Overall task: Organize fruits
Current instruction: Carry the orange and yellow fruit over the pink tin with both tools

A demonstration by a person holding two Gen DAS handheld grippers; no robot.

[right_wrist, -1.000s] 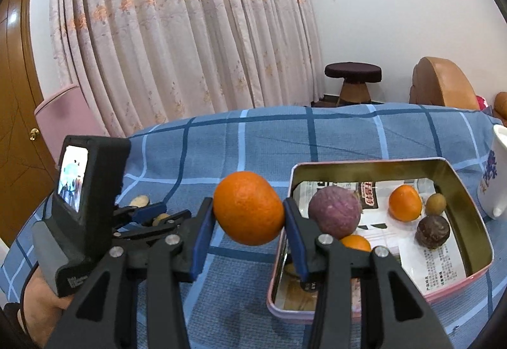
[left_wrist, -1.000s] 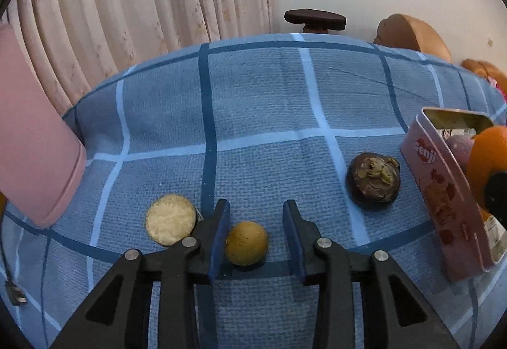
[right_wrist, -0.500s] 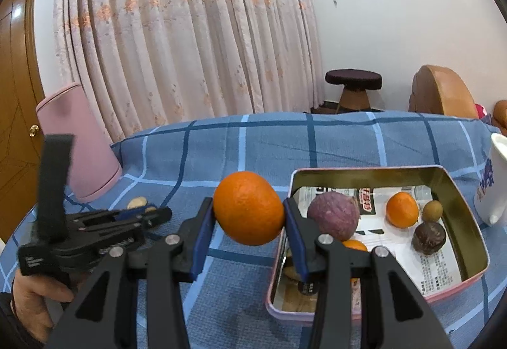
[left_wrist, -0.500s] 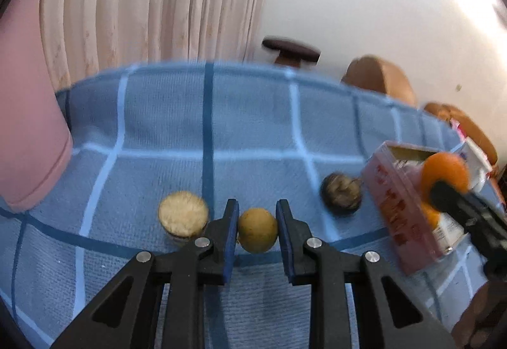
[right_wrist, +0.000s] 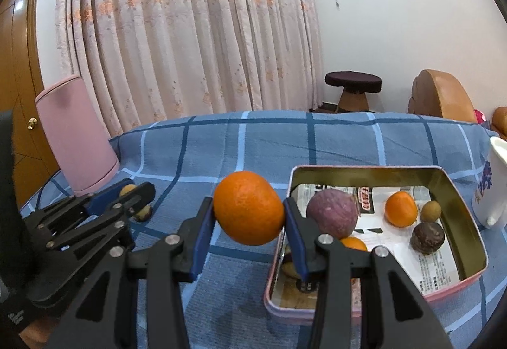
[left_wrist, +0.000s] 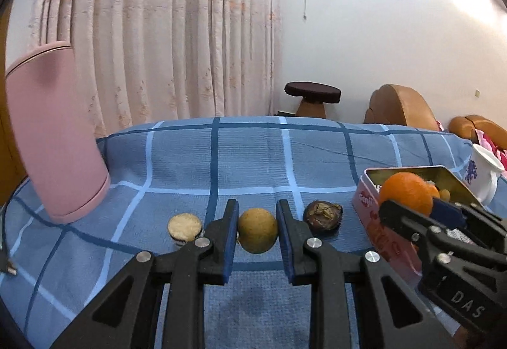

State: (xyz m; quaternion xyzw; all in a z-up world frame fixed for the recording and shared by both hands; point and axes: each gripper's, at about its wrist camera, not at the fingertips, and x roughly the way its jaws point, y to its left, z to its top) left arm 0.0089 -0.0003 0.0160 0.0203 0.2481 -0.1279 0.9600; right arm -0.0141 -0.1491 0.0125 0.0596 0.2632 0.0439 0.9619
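Observation:
My left gripper (left_wrist: 257,233) is shut on a small yellow-brown fruit (left_wrist: 257,235), held just above the blue checked cloth. A dark wrinkled fruit (left_wrist: 323,216) lies to its right and a round biscuit-like piece (left_wrist: 184,226) to its left. My right gripper (right_wrist: 248,216) is shut on a large orange (right_wrist: 248,212), held in the air by the left wall of the pink tin (right_wrist: 440,292). The tin holds a purple fruit (right_wrist: 331,212), a small orange (right_wrist: 401,212), a dark fruit (right_wrist: 427,237), a small yellow-brown fruit (right_wrist: 431,211) and others.
A tall pink cylinder (left_wrist: 54,133) stands at the far left of the cloth. A white mug with a blue print (right_wrist: 494,187) stands right of the tin. A cable (left_wrist: 6,254) lies at the left edge. A stool (left_wrist: 312,95) and chairs stand behind.
My left gripper closed on the yellow-brown fruit and lifted and tilted up with it. The right gripper has held the orange almost still beside the tin.

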